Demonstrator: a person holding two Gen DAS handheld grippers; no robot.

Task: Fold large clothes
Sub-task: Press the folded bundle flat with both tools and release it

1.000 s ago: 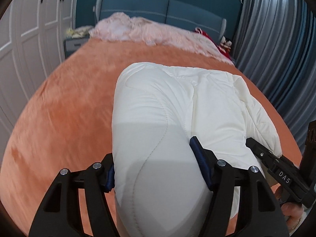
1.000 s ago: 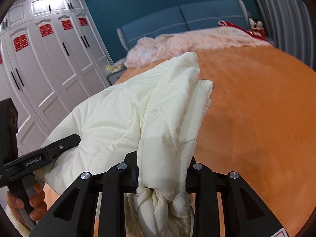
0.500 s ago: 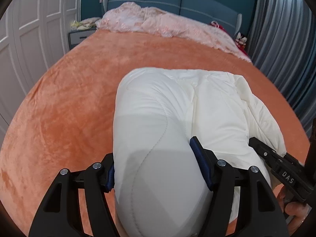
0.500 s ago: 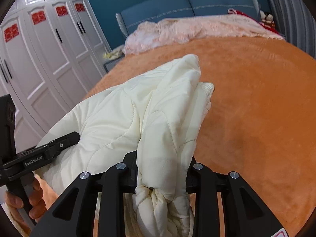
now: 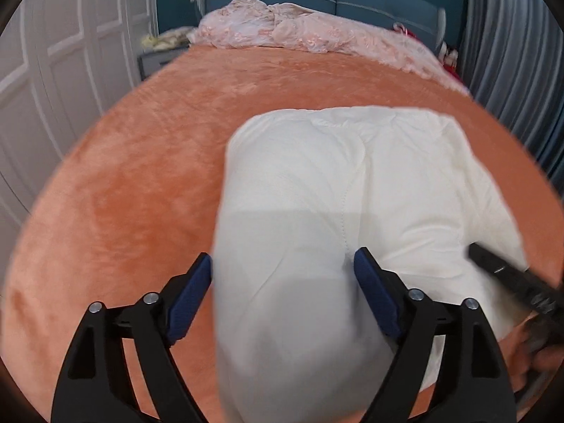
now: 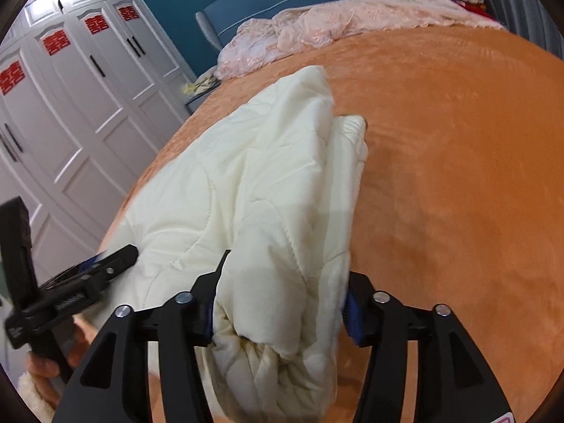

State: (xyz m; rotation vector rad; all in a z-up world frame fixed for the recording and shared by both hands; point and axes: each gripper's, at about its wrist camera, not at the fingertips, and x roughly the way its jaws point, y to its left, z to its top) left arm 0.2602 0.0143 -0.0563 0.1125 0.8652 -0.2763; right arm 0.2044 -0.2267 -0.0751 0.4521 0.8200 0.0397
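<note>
Garment: we have a cream-white quilted padded jacket [image 5: 352, 190], already doubled over, lying on the orange plush bedspread [image 5: 134, 183] near its front edge; its far end rests on the bed, the near end is lifted in our tools.

Left gripper [image 5: 282, 282]: its blue-padded jaws stand wide, with the thick fold of the jacket filling the gap between them. The pads touch the cloth at the sides, so we judge a light clamp on the bulk, not a hard pinch.

Right gripper [image 6: 282, 306]: jaws closed on a bunched edge of the jacket, the gathered cloth hanging out below the fingers.

Handling: soft, puffy and springy, probably light for its size. The filling will push back and the fold may spring open when let go. The smooth shell looks a little slippery (we cannot confirm this by sight alone).

Where to hold: through all layers at the near corners, close to the stitched seams, where the padding is thinner and the grip surer.

Risk: a bite on the outer layer alone would let the inner layers slide out.

Background: a pink lace coverlet [image 6: 317, 28] is heaped by the blue headboard, well apart from the jacket.
</note>
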